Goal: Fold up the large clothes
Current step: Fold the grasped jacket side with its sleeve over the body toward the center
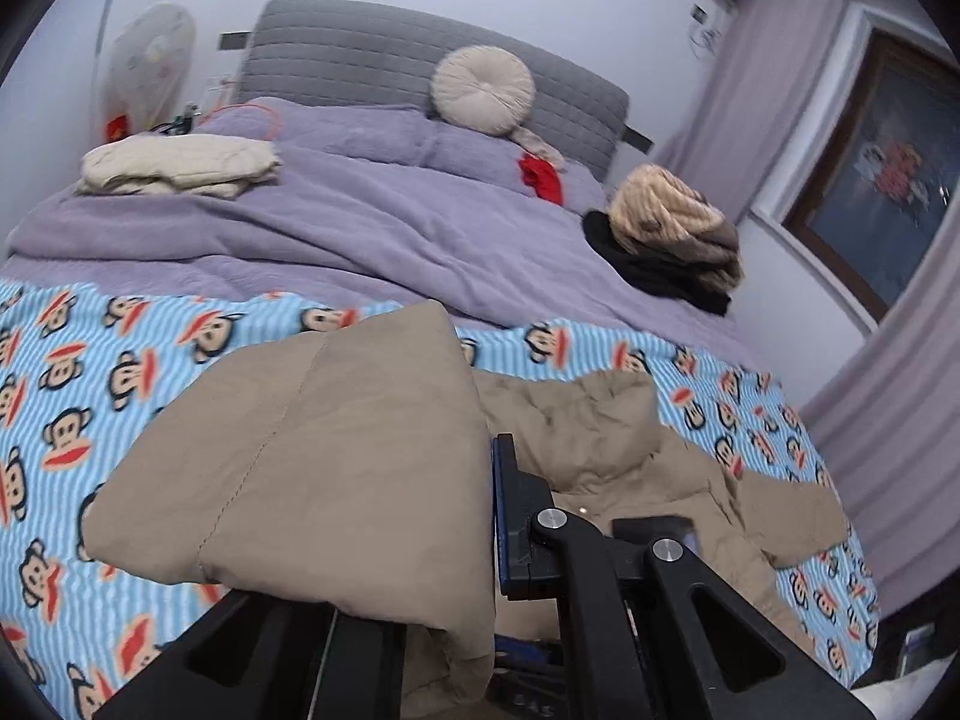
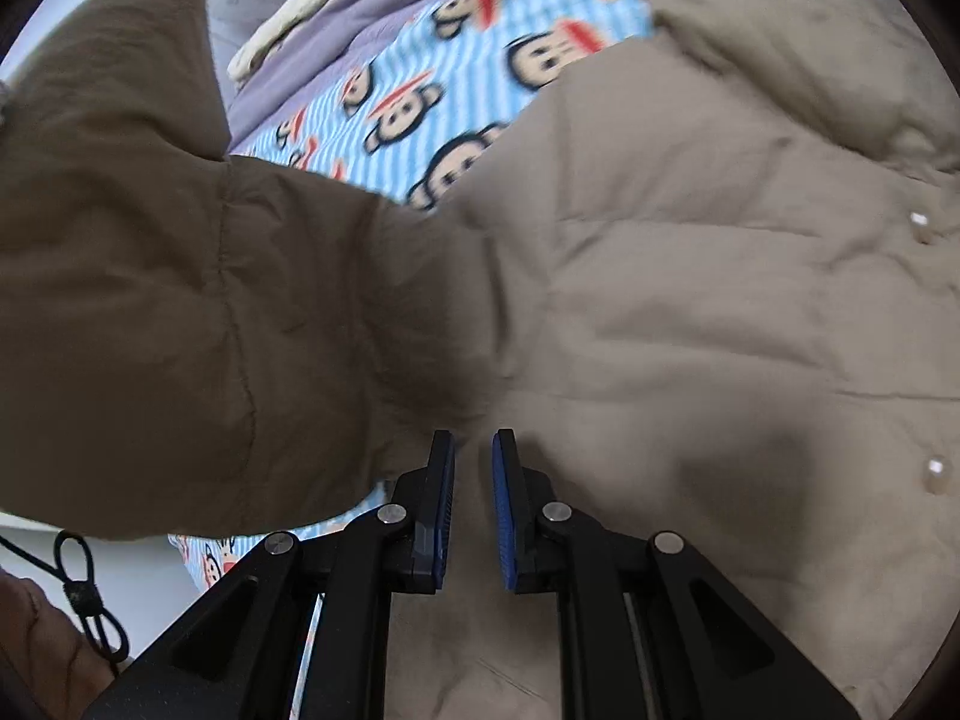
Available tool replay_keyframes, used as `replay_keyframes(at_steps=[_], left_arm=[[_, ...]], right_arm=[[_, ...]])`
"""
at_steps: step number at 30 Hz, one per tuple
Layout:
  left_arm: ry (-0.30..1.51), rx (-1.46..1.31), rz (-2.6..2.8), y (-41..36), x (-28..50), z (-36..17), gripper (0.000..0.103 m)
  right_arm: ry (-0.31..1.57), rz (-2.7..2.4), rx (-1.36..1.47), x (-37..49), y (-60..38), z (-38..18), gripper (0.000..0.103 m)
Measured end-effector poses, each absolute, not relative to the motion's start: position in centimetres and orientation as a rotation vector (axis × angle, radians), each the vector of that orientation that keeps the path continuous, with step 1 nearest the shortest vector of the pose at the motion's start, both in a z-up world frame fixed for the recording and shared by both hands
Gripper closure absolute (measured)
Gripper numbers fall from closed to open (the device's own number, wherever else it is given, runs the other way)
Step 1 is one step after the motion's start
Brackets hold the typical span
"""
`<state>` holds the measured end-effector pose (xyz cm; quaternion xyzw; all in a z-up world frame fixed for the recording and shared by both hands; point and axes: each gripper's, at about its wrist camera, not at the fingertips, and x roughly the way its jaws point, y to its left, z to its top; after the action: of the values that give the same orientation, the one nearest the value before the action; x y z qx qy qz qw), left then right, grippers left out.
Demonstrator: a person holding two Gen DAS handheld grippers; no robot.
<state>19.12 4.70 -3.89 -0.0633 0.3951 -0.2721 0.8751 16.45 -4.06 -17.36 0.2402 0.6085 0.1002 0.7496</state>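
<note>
While I hold both tools over the bed, the stock reads as follows. Item one: a tan padded jacket [image 2: 690, 312], lying spread on the monkey-print blanket [image 1: 90, 372] at the near end of the bed, snaps showing along one edge. Item two: my left gripper [image 1: 480, 516], clenched on the jacket's sleeve [image 1: 312, 456], which is lifted clear of the blanket and drapes over the left finger (only the right, blue-padded finger shows). Item three: my right gripper [image 2: 474, 504], pointing steeply down at the jacket body with a narrow gap between its pads; cloth sits in that gap, but I cannot tell whether the pads press it. Further back: a lilac duvet [image 1: 336, 228], a folded cream garment [image 1: 180, 165], a round cushion [image 1: 483, 89] against the grey headboard [image 1: 360, 54], a fur-and-black pile [image 1: 672, 240].
</note>
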Motion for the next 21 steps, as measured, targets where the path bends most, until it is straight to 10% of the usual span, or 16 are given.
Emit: replay_keyframes(at_steps=[10, 12, 13, 19, 21], left_arm=[[1.034, 0.305, -0.469, -13.1, 15.5, -16.0, 0.092], [1.064, 0.286, -0.493, -12.8, 14.7, -16.9, 0.050], [1.064, 0.276, -0.493, -12.4, 14.2, -16.8, 0.011], [0.981, 0.286, -0.450, -7.6, 11.9, -13.0, 0.004], [0.969, 0.232, -0.359, -3.9, 12.6, -11.7, 0.004]], right_arm=[[1.280, -0.203, 0.617, 5.6, -26.6, -15.5, 0.089], [1.273, -0.244, 0.640, 4.1, -28.6, -15.7, 0.089], [1.268, -0.255, 0.642, 3.8, -29.1, -15.9, 0.089], [1.258, -0.239, 0.552, 5.4, -28.9, -14.9, 0.086], [1.236, -0.197, 0.467, 6.2, -27.1, -13.8, 0.060]])
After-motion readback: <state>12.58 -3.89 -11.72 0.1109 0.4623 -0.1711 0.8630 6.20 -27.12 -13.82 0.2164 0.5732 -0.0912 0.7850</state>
